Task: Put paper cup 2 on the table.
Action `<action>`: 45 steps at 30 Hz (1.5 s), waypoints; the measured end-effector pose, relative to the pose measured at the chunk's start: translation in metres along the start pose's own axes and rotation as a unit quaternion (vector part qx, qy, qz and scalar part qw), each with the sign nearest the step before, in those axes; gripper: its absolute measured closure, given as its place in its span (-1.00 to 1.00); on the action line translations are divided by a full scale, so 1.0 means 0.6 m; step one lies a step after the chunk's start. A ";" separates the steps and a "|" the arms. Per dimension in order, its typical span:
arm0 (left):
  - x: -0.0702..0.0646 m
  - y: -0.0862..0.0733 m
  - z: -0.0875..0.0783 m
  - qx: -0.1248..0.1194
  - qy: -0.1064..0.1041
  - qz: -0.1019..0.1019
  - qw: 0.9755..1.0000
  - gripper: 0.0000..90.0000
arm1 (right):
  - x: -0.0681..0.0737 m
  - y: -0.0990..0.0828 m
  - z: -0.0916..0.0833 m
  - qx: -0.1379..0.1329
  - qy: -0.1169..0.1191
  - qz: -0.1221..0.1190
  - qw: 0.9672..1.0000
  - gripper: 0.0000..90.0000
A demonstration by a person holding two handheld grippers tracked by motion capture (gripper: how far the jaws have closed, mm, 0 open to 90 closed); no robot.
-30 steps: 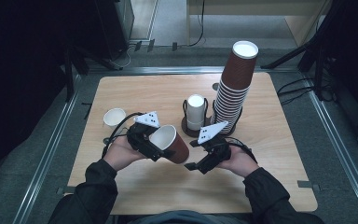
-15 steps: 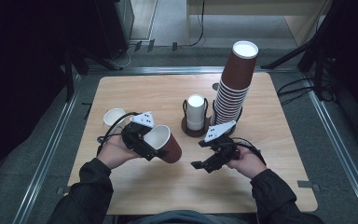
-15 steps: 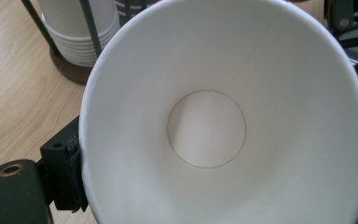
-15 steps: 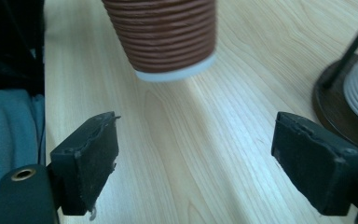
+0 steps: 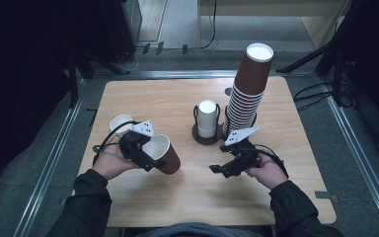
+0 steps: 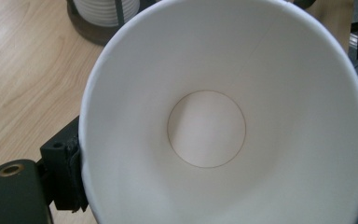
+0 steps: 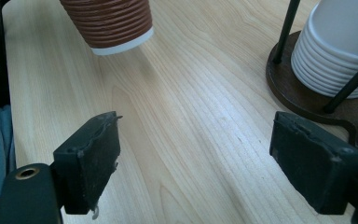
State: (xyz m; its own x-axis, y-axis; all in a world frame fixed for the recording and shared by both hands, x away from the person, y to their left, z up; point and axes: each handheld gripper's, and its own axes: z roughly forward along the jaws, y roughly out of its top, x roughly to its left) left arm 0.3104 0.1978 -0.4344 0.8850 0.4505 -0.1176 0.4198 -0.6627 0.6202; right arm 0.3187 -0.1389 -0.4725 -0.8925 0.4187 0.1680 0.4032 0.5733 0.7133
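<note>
Landmark: the dark round cup holder (image 5: 208,134) at mid-worktop, with a short stack of white cups (image 5: 207,117) standing between its wire posts.

Nearest the person, both sleeves come in over the worktop's (image 5: 177,98) near edge. The worktop is pale wood grain with rounded corners.

Left gripper (image 5: 145,157) sits near-left of the holder. Its fingers (image 6: 67,175) are clamped on the rim of a brown paper cup (image 5: 164,154), one pad pressed against the outer wall at the rim. The cup lies tilted on its side, mouth toward the gripper and base toward the holder; in the left gripper view its white inside and round bottom face the camera. It's well short of the holder, not touching it.

Right gripper (image 5: 223,170) is near-right of the holder. Its fingers (image 7: 91,154) stand wide apart with only bare wood between them; the right gripper view has the holder's base (image 7: 307,100) just beyond its right finger.

A lone white cup (image 5: 119,123) stands upright left of the holder, just past the left hand.

Just right of the holder, touching or nearly so, rises a tall leaning stack of brown cups (image 5: 246,89), mouths down, white base on top.

Beyond the holder: worktop far edge, a metal rail frame, grey floor (image 5: 177,29) with cables, dark stands on both sides, pale furniture at far right.
</note>
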 end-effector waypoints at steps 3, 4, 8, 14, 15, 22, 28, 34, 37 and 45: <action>0.004 -0.010 -0.008 -0.001 0.005 -0.005 1.000 -0.79 | -0.002 0.000 -0.002 -0.003 0.000 0.001 1.000 -0.64; 0.005 -0.013 -0.010 -0.002 0.006 -0.008 1.000 -0.80 | -0.004 0.000 -0.002 -0.003 -0.002 0.000 1.000 -0.64; 0.011 -0.027 -0.020 0.001 0.008 -0.019 1.000 -0.80 | -0.006 -0.001 -0.004 0.000 -0.004 -0.006 1.000 -0.64; 0.015 -0.045 -0.036 0.004 0.021 -0.025 0.999 -0.80 | -0.010 -0.004 -0.010 0.002 -0.005 -0.009 1.000 -0.64; 0.016 -0.050 -0.037 0.008 0.023 -0.025 0.999 -0.80 | -0.011 -0.004 -0.010 0.003 -0.005 -0.009 1.000 -0.64; 0.027 -0.079 -0.056 0.024 0.052 -0.062 0.996 -0.81 | -0.014 0.000 -0.010 -0.001 -0.006 -0.018 1.000 -0.64; 0.039 -0.105 -0.062 0.044 0.083 -0.084 0.992 -0.81 | -0.020 0.003 -0.005 0.001 -0.006 -0.014 1.000 -0.64; 0.055 -0.114 -0.056 0.071 0.116 -0.106 0.985 -0.81 | -0.023 0.004 -0.003 -0.001 -0.007 -0.011 1.000 -0.64; 0.065 -0.118 -0.057 0.073 0.127 -0.117 0.982 -0.82 | -0.024 0.004 -0.001 -0.001 -0.008 -0.011 1.000 -0.64; 0.081 -0.128 -0.058 0.087 0.146 -0.135 0.976 -0.84 | -0.024 0.004 0.001 0.000 -0.016 -0.010 1.000 -0.64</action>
State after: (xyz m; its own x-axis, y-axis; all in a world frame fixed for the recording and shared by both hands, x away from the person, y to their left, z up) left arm 0.3143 0.2912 -0.4606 0.6525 0.7576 -0.0167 0.6807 -0.5763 0.4522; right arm 0.3326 -0.1431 -0.4735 -0.8936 0.4294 0.1307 0.3847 0.5826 0.7160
